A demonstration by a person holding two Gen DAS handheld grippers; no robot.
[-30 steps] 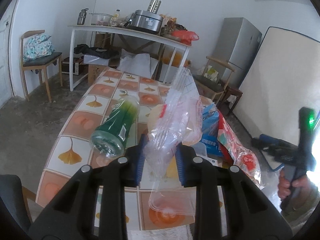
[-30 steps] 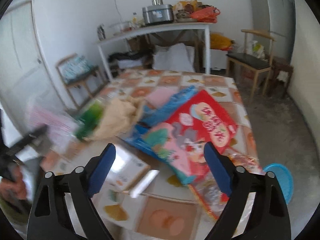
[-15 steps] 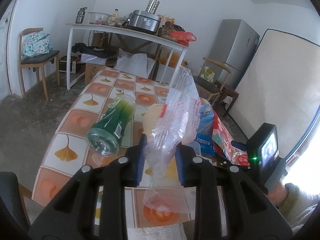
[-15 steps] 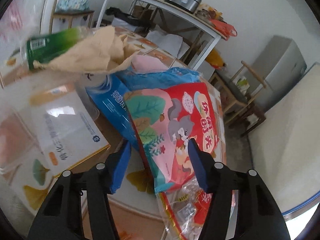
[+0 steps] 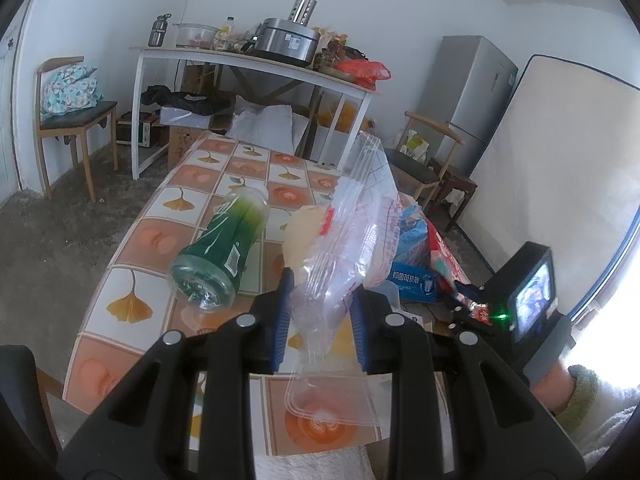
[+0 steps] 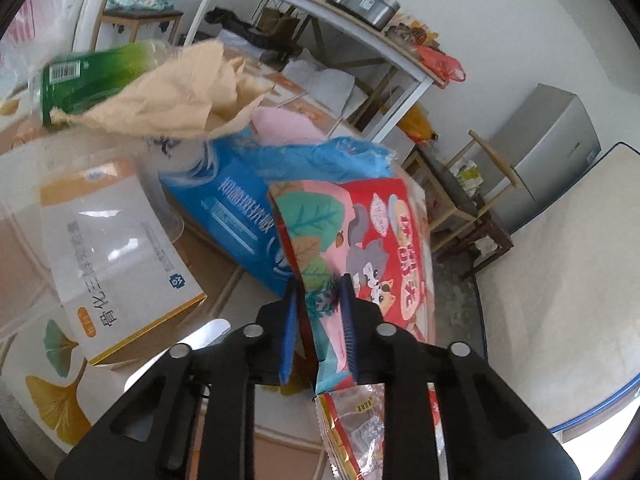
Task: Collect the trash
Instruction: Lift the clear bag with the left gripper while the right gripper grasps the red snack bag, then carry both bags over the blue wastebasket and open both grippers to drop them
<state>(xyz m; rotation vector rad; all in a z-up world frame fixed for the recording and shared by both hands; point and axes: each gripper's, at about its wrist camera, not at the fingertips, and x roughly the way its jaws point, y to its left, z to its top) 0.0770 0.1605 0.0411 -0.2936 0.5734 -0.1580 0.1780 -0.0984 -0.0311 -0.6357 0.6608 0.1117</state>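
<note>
My left gripper [image 5: 320, 316] is shut on a clear plastic bag [image 5: 352, 224] and holds it above the tiled table [image 5: 168, 204]. A green plastic bottle [image 5: 224, 252] lies on the table to its left. My right gripper [image 6: 318, 320] is shut on the lower edge of a red and pink snack bag [image 6: 360, 240] at the table's right side. Behind that lie a blue bag [image 6: 240, 208], a crumpled tan paper [image 6: 176, 100] and a white and orange box [image 6: 116, 256].
A clear plastic lid [image 5: 332, 404] lies near the table's front edge. A white side table [image 5: 256, 64] with pots stands at the back wall. Wooden chairs [image 5: 68, 120] stand left and right, a fridge [image 5: 468, 96] and a mattress [image 5: 560, 168] at the right.
My right gripper has moved in onto the red snack bag and closed on its edge. My left gripper still holds the clear bag, almost still.
</note>
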